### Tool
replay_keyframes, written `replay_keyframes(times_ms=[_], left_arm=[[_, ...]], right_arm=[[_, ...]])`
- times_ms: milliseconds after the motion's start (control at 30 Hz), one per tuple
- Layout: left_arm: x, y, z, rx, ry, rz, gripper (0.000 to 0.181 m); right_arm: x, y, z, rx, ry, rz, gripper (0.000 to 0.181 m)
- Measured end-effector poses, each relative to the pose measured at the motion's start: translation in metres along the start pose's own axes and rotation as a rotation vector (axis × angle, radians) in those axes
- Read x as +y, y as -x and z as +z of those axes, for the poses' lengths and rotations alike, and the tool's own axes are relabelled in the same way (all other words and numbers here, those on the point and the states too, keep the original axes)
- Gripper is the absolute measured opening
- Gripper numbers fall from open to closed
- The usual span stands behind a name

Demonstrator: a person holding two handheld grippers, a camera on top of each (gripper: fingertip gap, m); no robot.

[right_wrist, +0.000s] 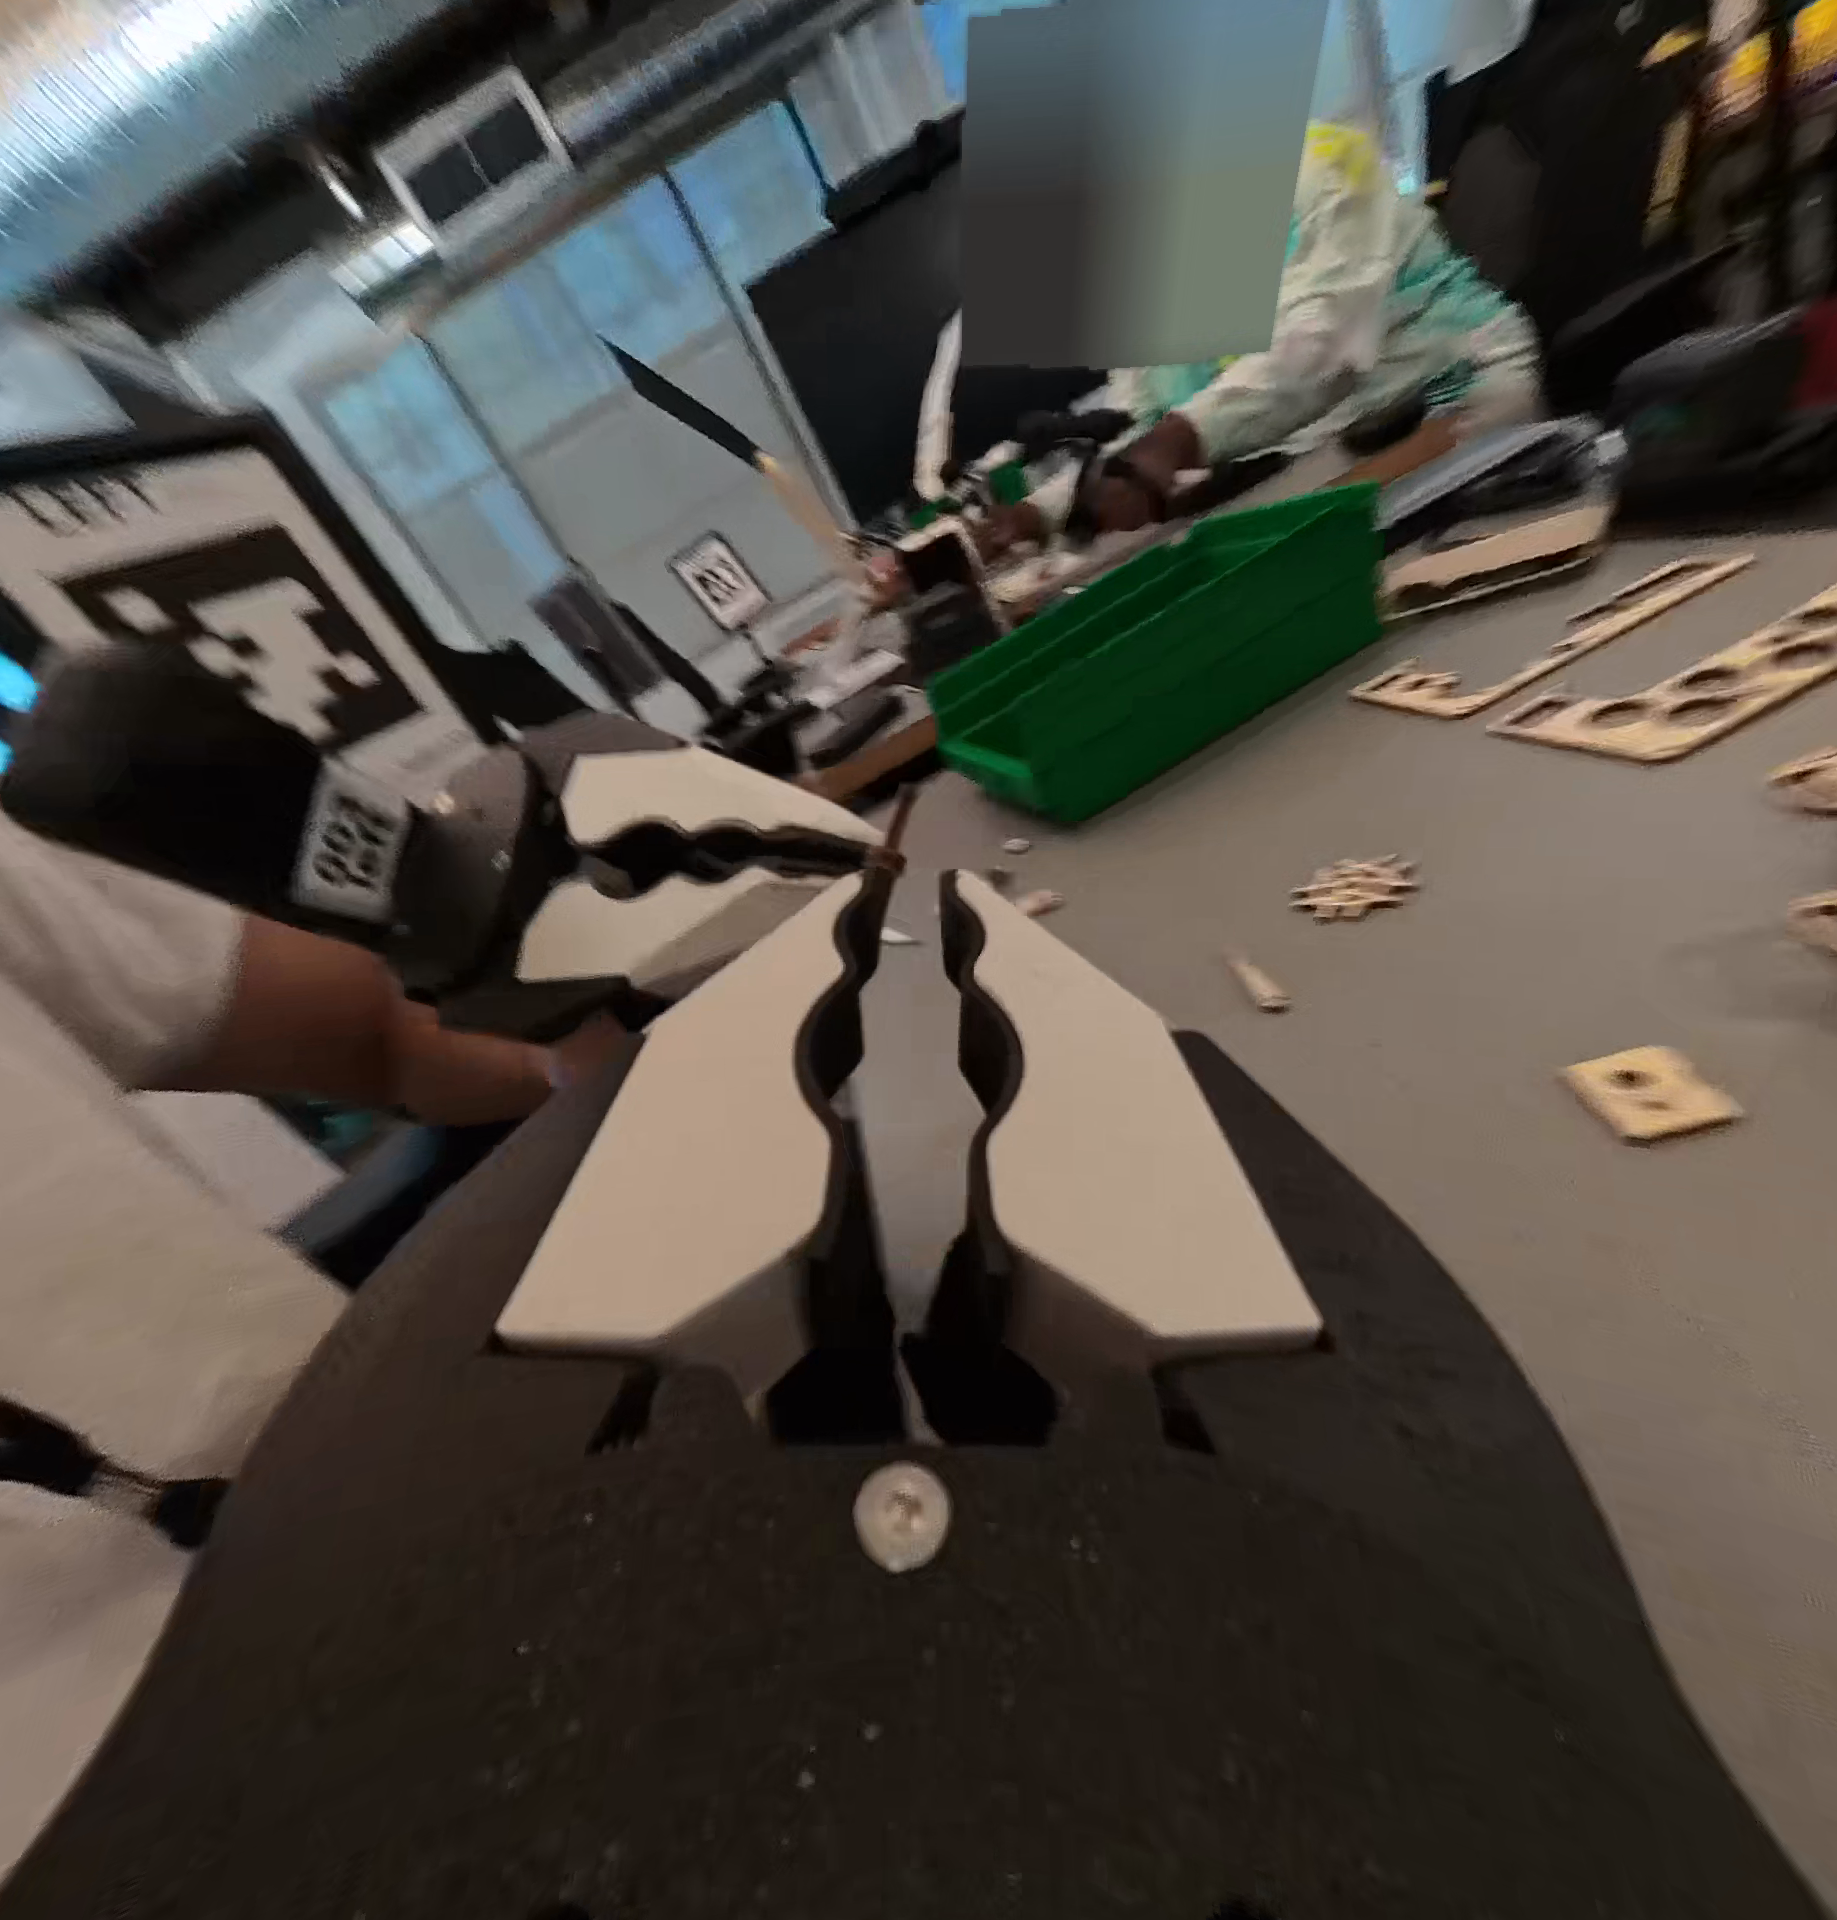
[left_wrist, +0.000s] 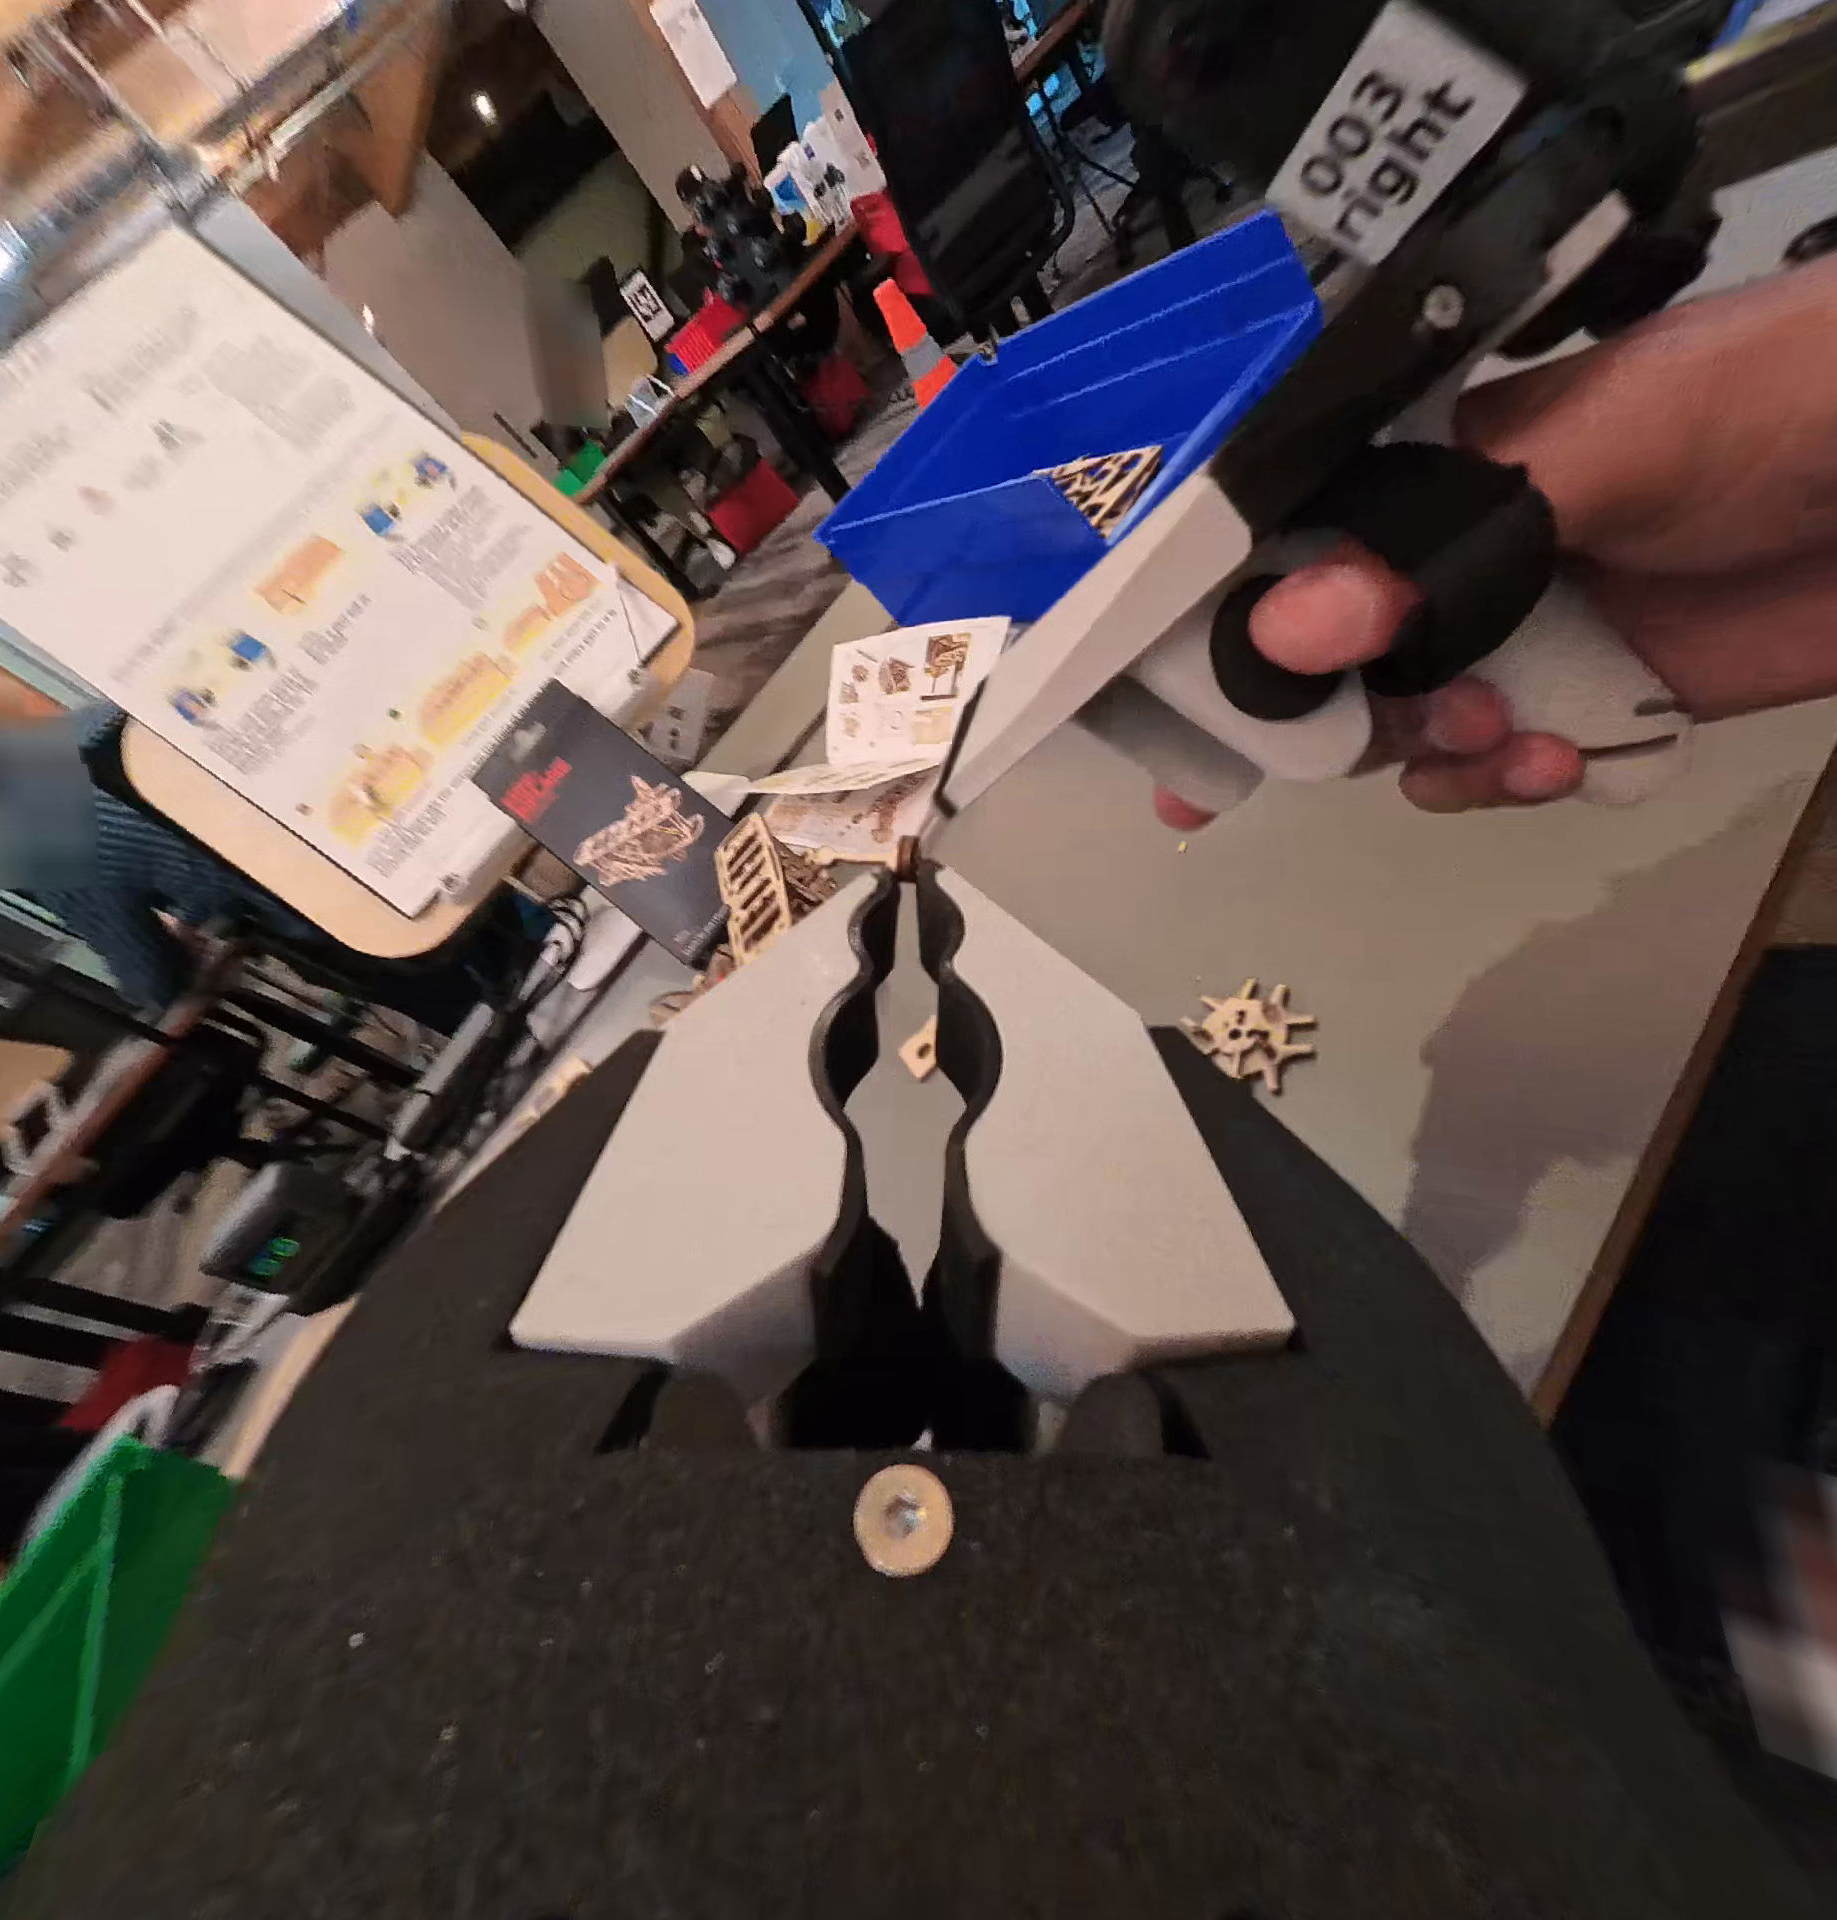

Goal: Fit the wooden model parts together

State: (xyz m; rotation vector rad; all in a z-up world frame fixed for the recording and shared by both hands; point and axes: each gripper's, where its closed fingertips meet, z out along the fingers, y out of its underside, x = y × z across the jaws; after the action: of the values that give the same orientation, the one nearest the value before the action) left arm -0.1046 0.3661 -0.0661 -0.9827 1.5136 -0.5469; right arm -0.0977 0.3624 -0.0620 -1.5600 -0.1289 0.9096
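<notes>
The left tool (left_wrist: 906, 881) is clamped at its tips on a small wooden piece (left_wrist: 905, 858), held above the grey bench (left_wrist: 1413, 935). The right tool (right_wrist: 909, 896) has its fingers slightly apart, and its left tip sits against that same piece (right_wrist: 891, 854). A gear-shaped wooden part (left_wrist: 1249, 1033) lies on the bench to the right, well apart, and a blue bin (left_wrist: 1049, 457) with a wooden lattice part (left_wrist: 1111, 483) inside stands behind.

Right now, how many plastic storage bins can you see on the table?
2. A blue bin at the table's far side, behind the right hand-held gripper, with a wooden lattice part inside. A green bin beyond the gear-shaped piece. Others may be hidden out of frame.
</notes>
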Motion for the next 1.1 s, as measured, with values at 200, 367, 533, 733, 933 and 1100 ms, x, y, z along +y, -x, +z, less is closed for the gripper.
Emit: replay_keyframes(times_ms=[200,367,533,733,933,1100], left_arm=[[-0.006,-0.002,-0.003,-0.049,-0.024,0.09,0.001],[-0.005,-0.001,-0.001,-0.059,-0.02,0.104,0.001],[-0.007,-0.003,-0.001,-0.063,-0.026,0.123,0.001],[-0.006,-0.008,0.0,-0.058,-0.024,0.135,0.001],[0.015,-0.024,0.004,0.115,0.035,-0.01,0.006],[0.061,-0.048,0.004,0.406,0.112,-0.124,0.006]], right_arm=[[0.004,0.005,0.008,-0.083,-0.065,0.163,0.017],[0.001,0.015,0.01,-0.184,-0.111,0.248,0.019],[0.002,0.013,0.01,-0.19,-0.126,0.304,0.01],[0.004,0.011,0.009,-0.18,-0.103,0.323,0.007],[0.002,-0.037,-0.018,0.006,0.187,0.314,0.007],[0.063,-0.067,-0.068,-0.13,0.968,0.224,0.007]])
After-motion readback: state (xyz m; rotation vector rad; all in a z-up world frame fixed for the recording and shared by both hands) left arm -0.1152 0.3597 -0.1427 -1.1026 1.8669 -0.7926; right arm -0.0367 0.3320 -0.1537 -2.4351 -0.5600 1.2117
